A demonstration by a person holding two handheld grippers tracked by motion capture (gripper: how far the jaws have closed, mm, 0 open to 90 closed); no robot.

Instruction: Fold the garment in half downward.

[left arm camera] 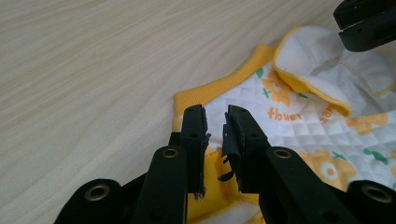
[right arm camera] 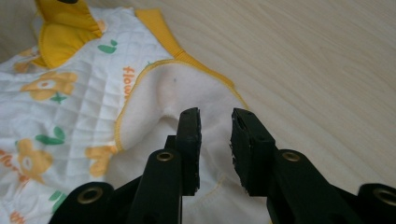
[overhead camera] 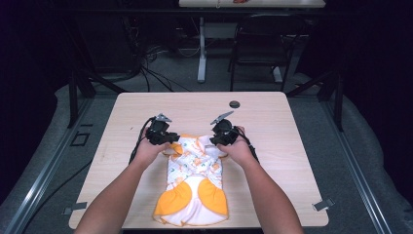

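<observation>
**Quilted baby garment: soft, light, grab the ribbed edges**

The garment (overhead camera: 194, 183) lies flat on the desk (overhead camera: 272, 146), near your edge, orange-trimmed end toward you; quilted white cotton with orange flower print, so I'd expect it light, limp, not fragile, not slippery; it will drape and bunch if you lift from one point only; best hold looks like the yellow ribbed band (left arm camera: 219, 84) or the folded-over flap (right arm camera: 187, 93), one side per hand.

Left tongs (left arm camera: 215, 114): jaws partly apart, a narrow gap, hovering over the quilted corner by the band; nothing pinched that I can see.

Right tongs (right arm camera: 217, 116): jaws partly apart, poised above the flap's white lining; no cloth clamped between them.
</observation>
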